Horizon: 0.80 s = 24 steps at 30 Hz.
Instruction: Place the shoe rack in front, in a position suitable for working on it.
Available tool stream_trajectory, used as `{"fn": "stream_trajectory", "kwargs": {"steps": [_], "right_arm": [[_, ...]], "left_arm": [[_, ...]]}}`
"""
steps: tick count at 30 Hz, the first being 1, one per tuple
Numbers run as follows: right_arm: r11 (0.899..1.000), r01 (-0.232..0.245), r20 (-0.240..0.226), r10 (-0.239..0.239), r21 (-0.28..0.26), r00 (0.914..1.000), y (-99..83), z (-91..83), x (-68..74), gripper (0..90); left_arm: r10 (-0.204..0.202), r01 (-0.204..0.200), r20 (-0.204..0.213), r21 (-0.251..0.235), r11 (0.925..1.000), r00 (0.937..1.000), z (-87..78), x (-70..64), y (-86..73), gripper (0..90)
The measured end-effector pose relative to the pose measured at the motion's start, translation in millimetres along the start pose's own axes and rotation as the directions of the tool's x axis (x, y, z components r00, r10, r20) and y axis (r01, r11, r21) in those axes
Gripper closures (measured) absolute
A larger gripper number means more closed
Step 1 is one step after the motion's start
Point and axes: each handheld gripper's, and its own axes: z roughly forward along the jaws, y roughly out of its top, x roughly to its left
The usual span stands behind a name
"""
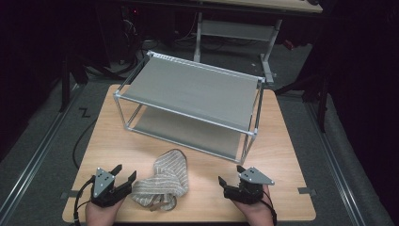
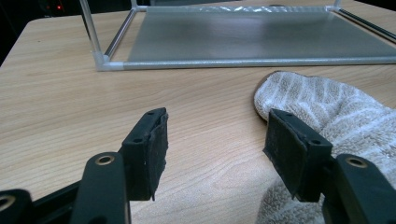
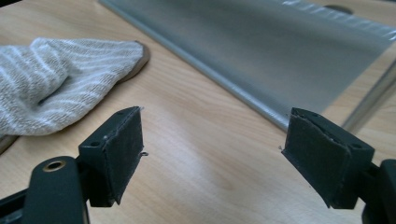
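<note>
Approach step — left gripper point(image 1: 123, 178) jaws spread wide, empty, beside striped towel point(image 1: 162, 181); right gripper point(image 1: 230, 180) likewise wide, empty. Next, likely: close on towel edge.

no readable text, labels, brands or numbers on anything in these views

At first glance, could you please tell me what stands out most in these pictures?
A two-tier metal shelf rack stands mid-table. In front of it a crumpled striped towel lies on the wooden table, close beside the left gripper. The right gripper waits apart; both have open jaws.
</note>
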Motion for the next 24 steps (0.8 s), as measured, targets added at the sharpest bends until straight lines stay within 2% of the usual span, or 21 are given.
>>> {"fn": "stream_trajectory", "kwargs": {"steps": [5, 11, 15, 16, 24], "right_arm": [[0.999, -0.009, 0.022, 0.010, -0.040, 0.9997, 2.6, -6.4, -7.9, 21.3], [0.998, -0.016, 0.047, 0.019, -0.060, 0.9987, 3.6, -11.3, -16.2, 21.3], [0.996, -0.038, 0.065, 0.044, -0.081, 0.9969, 4.1, -15.0, -22.6, 22.6], [0.996, -0.038, 0.077, 0.045, -0.086, 0.9960, 4.1, -15.8, -23.5, 22.6], [0.993, -0.053, 0.092, 0.062, -0.103, 0.9938, 3.7, -17.3, -27.7, 22.8]], "left_arm": [[0.003, -0.003, 0.003, 0.004, 1.0000, 1.0000, 0.9, -0.5, -0.3, 39.7], [0.005, -0.006, 0.006, 0.005, 1.0000, 1.0000, 1.2, -0.7, -0.5, 39.6], [0.008, -0.008, 0.007, 0.008, 0.9999, 0.9999, 1.9, -0.8, -0.6, 39.6], [0.008, -0.008, 0.008, 0.008, 0.9999, 0.9999, 2.3, -0.7, -0.7, 39.6], [0.012, -0.012, 0.008, 0.010, 0.9999, 0.9999, 2.9, -0.4, -0.3, 39.6]]}}
